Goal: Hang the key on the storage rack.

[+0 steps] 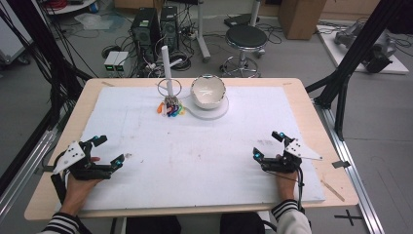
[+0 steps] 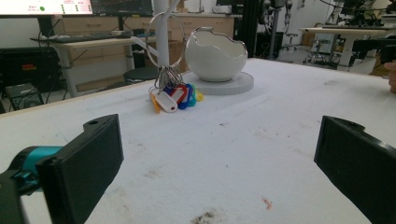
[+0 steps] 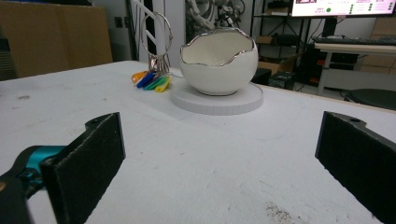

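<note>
White board covers the wooden table – its surface is soiled, with a dark smudge near the left front. On the floor beyond the far edge stand two black computer towers, side by side, a black round stool and a cardboard box. Loose cables lie beside the towers. Black frame struts rise at the right – a lit monitor stands behind.
</note>
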{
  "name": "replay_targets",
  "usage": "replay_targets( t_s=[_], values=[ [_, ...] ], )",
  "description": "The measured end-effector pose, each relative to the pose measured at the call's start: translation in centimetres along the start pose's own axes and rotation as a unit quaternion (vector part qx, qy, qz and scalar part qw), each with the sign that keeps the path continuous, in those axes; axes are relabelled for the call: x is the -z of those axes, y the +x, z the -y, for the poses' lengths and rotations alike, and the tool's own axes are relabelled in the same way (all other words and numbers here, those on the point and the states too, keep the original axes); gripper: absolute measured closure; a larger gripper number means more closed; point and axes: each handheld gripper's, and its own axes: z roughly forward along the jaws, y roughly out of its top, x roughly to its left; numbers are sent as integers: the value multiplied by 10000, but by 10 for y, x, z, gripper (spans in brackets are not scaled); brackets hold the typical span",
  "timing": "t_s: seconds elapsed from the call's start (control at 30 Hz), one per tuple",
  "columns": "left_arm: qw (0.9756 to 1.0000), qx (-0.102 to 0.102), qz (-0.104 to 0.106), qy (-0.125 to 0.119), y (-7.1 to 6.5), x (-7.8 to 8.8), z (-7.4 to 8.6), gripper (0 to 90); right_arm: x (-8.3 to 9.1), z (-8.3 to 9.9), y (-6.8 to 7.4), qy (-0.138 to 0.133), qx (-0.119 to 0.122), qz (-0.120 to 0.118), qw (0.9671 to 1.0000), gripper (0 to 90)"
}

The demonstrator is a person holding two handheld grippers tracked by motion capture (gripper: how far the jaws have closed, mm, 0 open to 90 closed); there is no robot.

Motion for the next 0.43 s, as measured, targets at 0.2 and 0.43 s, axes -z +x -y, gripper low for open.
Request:
replay_targets(
  t_s=[0.2, 0.43],
  values=[
    [10000, 71, -50, -28, -1, 3, 4, 17, 0, 0, 0, -2, -4, -5, 10000, 10],
    [9997, -16, -123, -192, -4, 6, 6, 17, 0, 0, 0, -9, 20, 2, 10000, 9]
  ],
)
